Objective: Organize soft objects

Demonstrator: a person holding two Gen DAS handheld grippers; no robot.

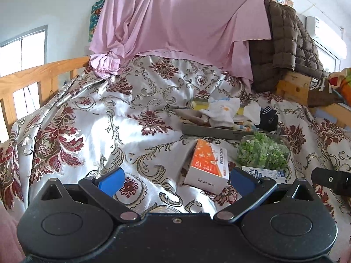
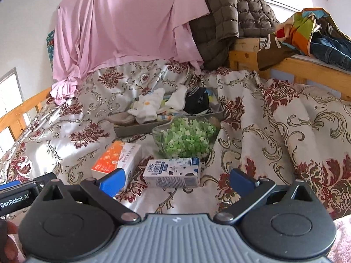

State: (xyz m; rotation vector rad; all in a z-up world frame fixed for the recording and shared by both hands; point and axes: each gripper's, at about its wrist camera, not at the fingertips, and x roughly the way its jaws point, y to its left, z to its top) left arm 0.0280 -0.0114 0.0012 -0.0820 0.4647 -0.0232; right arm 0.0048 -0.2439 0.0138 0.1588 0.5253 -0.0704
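A grey tray point(image 1: 210, 131) point(image 2: 131, 129) lies on the bed and holds soft items: white socks point(image 1: 221, 111) point(image 2: 147, 107), a dark sock point(image 1: 268, 118) point(image 2: 197, 100) and other small cloths. My left gripper point(image 1: 175, 180) is open and empty, low over the bedspread, with the tray ahead and to the right. My right gripper point(image 2: 176, 179) is open and empty, just behind a blue and white carton point(image 2: 173, 172), with the tray further ahead.
An orange and white box point(image 1: 208, 166) point(image 2: 117, 159) and a clear bowl of green pieces point(image 1: 263, 151) point(image 2: 186, 138) lie in front of the tray. A pink sheet point(image 1: 175, 22) and a brown quilted jacket point(image 2: 230, 15) hang behind. Wooden bed rails point(image 1: 33, 81) point(image 2: 307, 68) stand on both sides.
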